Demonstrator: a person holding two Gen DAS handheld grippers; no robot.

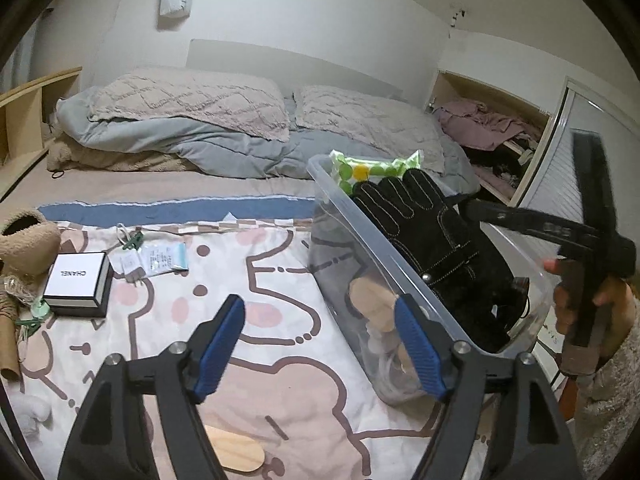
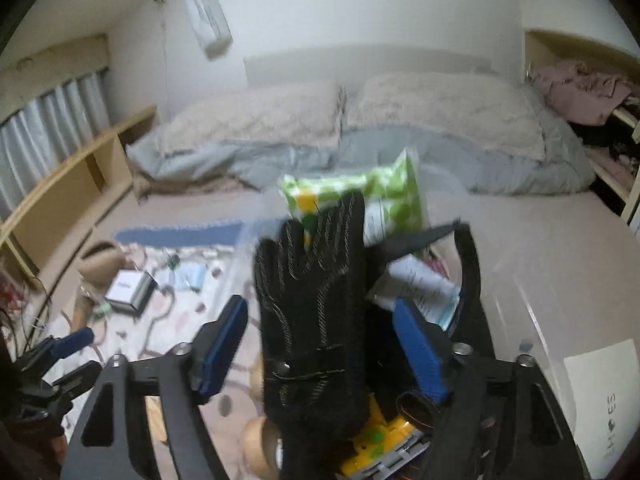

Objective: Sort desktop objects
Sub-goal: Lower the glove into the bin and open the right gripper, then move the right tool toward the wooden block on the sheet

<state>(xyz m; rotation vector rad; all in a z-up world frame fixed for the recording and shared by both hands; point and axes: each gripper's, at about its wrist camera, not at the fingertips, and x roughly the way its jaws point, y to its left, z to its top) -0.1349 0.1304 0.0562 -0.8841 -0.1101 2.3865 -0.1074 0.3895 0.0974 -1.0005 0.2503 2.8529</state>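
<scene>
A clear plastic bin (image 1: 340,208) sits on the patterned bed cover. A black glove (image 1: 432,228) lies in it, with a green packet (image 1: 372,168) behind. My left gripper (image 1: 320,344) is open and empty, low over the cover at the bin's near left corner. My right gripper (image 2: 320,344) is open above the bin, the black glove (image 2: 312,312) lying between and below its spread fingers, untouched. The green packet (image 2: 360,196) and papers (image 2: 420,288) also show there. The right gripper also shows in the left wrist view (image 1: 560,236).
A white Chanel box (image 1: 78,284), paper tags (image 1: 156,260) and a beige furry slipper (image 1: 28,244) lie left on the cover. A wooden stick (image 1: 236,452) lies under my left gripper. Pillows and grey duvet (image 1: 200,136) fill the bed's far end. Tape rolls (image 2: 260,448) sit near the bin.
</scene>
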